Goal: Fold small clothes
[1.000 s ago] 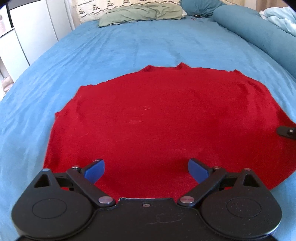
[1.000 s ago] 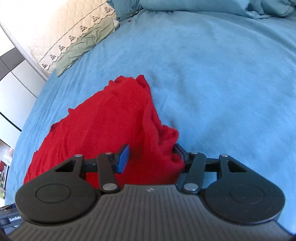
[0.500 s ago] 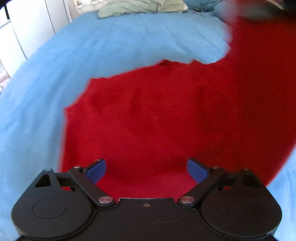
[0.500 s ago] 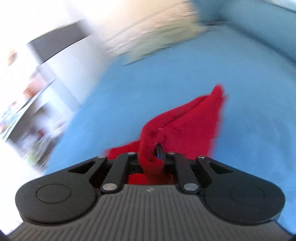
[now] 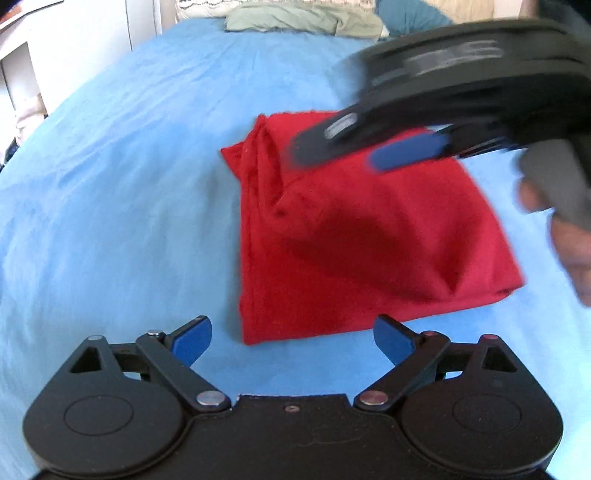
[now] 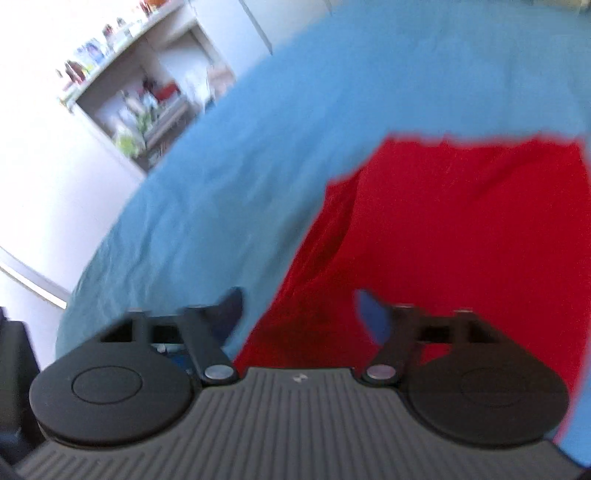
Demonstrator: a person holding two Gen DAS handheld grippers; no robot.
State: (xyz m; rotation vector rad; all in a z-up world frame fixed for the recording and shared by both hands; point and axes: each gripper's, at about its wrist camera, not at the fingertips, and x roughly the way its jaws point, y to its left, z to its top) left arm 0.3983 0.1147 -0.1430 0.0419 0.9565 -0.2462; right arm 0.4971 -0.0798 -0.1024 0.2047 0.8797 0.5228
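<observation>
This is a bedroom in a home. A bed with a blue sheet (image 5: 110,184) fills most of both views, with a green pillow (image 5: 303,18) at top centre. White cupboard doors (image 5: 74,48) stand upper left. In the right wrist view, upper left, an open shelf (image 6: 147,103) holds what may be bottles, blurred.

A blue bedsheet (image 5: 110,184) spreads below a green pillow (image 5: 295,18), with a cluttered white shelf (image 6: 147,103) beside the bed.

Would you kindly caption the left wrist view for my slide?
Open left gripper faces folded red garment on blue bedspread; open right gripper above.
</observation>
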